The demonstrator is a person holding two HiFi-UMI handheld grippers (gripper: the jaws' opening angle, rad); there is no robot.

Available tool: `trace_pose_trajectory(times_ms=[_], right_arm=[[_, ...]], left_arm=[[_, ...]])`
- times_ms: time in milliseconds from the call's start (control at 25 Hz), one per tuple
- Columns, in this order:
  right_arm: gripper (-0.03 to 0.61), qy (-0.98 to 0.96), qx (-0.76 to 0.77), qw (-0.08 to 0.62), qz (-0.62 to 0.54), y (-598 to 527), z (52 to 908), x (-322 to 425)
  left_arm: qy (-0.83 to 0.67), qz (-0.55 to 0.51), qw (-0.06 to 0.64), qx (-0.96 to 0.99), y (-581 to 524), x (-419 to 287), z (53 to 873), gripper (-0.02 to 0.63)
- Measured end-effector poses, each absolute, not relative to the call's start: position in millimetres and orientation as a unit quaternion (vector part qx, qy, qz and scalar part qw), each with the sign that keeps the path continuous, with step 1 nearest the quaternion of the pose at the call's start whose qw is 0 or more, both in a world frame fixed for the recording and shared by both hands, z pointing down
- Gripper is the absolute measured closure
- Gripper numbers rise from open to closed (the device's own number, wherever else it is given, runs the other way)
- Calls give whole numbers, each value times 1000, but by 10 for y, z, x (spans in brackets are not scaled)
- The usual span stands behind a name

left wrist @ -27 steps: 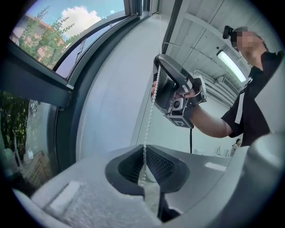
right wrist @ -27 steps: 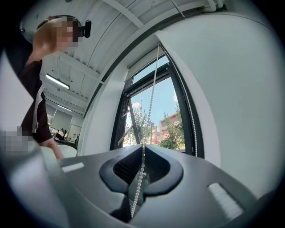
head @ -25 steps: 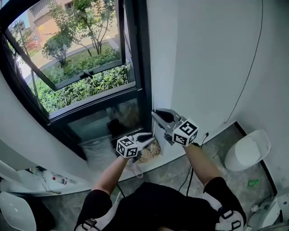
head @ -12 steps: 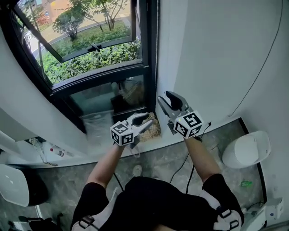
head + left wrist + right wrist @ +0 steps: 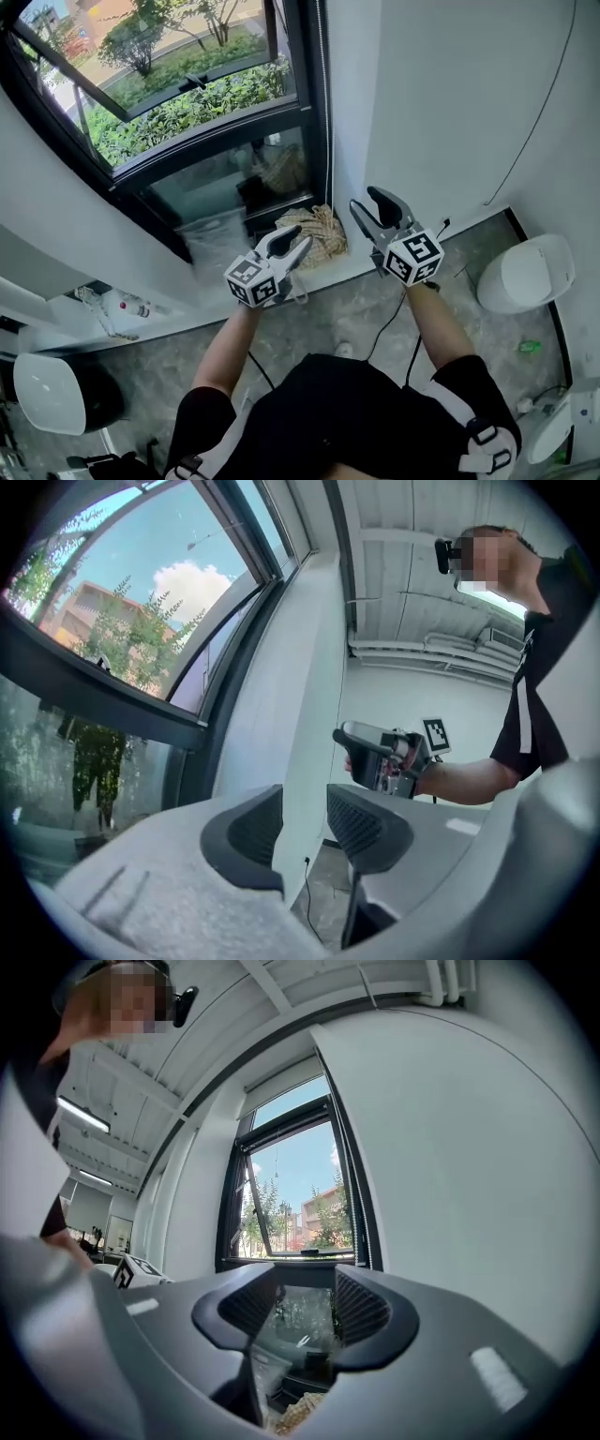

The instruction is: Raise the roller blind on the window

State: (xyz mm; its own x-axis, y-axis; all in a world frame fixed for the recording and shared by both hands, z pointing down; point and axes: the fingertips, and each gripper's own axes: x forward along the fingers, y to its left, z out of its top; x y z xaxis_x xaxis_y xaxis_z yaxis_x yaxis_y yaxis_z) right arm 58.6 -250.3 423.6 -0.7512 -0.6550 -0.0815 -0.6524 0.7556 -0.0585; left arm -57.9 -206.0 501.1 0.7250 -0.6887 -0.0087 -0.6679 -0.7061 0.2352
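Observation:
The window [image 5: 187, 103] has a black frame, and a thin bead chain [image 5: 324, 84] hangs along its right edge. In the right gripper view the blind [image 5: 281, 1082] sits rolled up at the window's top. My left gripper [image 5: 286, 246] is low, in front of the lower pane. My right gripper [image 5: 375, 208] is by the white wall, right of the chain. The jaws of both have just been opening and now stand open with nothing between them. The left gripper view looks over its own jaws [image 5: 305, 827] at the right gripper [image 5: 375, 757].
A woven straw bundle [image 5: 319, 234] lies on the sill below the window. A white bin [image 5: 523, 272] stands at the right, with a black cable [image 5: 534, 122] running down the wall. A spray bottle [image 5: 122, 305] and a white round device [image 5: 56, 389] are at the left.
Both grippers' jaws have widened. Both grippers have come away from the chain at the frame's right edge, and the right one has dropped lower.

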Motion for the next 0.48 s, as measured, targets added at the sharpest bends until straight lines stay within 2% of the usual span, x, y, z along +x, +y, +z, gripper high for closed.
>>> trace_pose_trajectory(times_ms=[120,280,480], right_arm=[[442,932,-355,64,-22,-2147,4263,686],[477,928,-357,99,-53,-1638,4246,681],[491,920,-367,113,-77,-1203,4350,568]], left_arm=[[-396,-64,86,912,-1753,-908,4850,477],[-440,-72,63,893,-1267,-1419,4722,614],[-475,-78,60,874,-778,-1898,4768,614]])
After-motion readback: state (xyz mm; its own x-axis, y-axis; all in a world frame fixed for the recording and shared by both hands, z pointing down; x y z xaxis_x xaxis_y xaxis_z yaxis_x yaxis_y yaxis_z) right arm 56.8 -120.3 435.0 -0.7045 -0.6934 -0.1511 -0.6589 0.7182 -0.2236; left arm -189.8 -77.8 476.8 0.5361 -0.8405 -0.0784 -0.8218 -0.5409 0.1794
